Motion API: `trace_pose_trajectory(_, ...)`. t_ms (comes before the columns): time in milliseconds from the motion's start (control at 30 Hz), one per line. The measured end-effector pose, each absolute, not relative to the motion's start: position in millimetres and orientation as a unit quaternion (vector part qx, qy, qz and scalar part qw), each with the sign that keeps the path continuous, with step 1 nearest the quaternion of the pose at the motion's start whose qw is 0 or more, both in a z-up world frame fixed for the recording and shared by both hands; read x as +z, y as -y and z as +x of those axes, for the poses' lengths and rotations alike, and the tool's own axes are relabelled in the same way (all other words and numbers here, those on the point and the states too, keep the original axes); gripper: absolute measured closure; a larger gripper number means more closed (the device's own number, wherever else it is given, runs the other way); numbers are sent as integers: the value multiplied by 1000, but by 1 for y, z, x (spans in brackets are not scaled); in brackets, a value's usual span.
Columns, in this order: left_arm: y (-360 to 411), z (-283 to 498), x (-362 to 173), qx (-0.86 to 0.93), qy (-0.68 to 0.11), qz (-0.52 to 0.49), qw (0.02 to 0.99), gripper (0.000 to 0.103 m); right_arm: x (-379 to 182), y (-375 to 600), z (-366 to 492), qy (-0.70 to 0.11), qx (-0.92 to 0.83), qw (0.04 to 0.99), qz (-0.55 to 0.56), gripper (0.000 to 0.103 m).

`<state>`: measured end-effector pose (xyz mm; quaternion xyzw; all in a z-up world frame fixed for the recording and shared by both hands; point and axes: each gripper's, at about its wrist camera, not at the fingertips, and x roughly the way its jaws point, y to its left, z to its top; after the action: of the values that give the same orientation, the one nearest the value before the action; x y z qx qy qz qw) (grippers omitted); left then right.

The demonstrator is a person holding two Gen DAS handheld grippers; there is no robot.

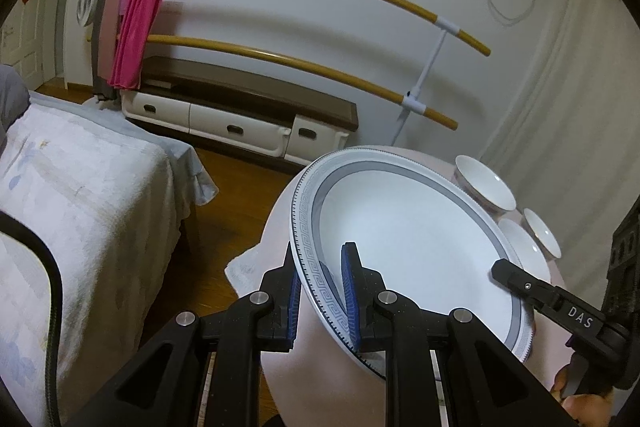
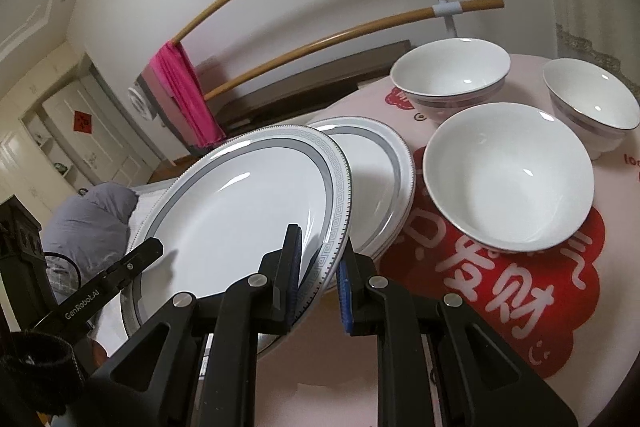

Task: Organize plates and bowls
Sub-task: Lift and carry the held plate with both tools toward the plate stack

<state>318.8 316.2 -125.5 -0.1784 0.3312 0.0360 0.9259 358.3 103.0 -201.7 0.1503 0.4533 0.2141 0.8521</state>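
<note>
Item: grey-banded plate [image 2: 240, 203], carried between both my grippers, tilted, off the table.

Left gripper [image 1: 320, 291]: jaws nearly closed, blue pads clamped either side of the plate's left rim, one pad under the rim and one on the inner face. In the right wrist view its black finger reaches in over the plate's far-left edge.

Right gripper [image 2: 320, 279]: likewise pinched almost shut on the plate's right rim, over the Greek-key border.

Just beyond the right gripper, partly under the held plate: plate stack [image 2: 380, 179], same grey band, lying flat on the pink tablecloth [image 2: 400, 367]. How many plates it has I cannot tell.

To the right of the right gripper, further out: near bowl [image 2: 508, 179] on the red printed patch; behind it the large bowl [image 2: 448, 71]; furthest right, the small bowl [image 2: 592, 103]. All upright, empty, apart from one another.

Step in hand, as I judge it: bringing this plate over to join the stack.

Next move calls for: levelling the plate, centring it over the stack, lowering until it seats, then easing both grips off together so the rim does not slide or clatter. Bowls remain unstacked.
</note>
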Motion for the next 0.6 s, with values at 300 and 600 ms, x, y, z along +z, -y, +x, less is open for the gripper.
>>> trace_pose_trajectory(300,-335,392,-148,20,-346,-172,922,88,-213,-102,372,-463,179,855,149,87)
trace_pose_trajectory(600,-338,428,-162,16,-359,-165,919,88,-223,-102,385,-477,154,853,149,87)
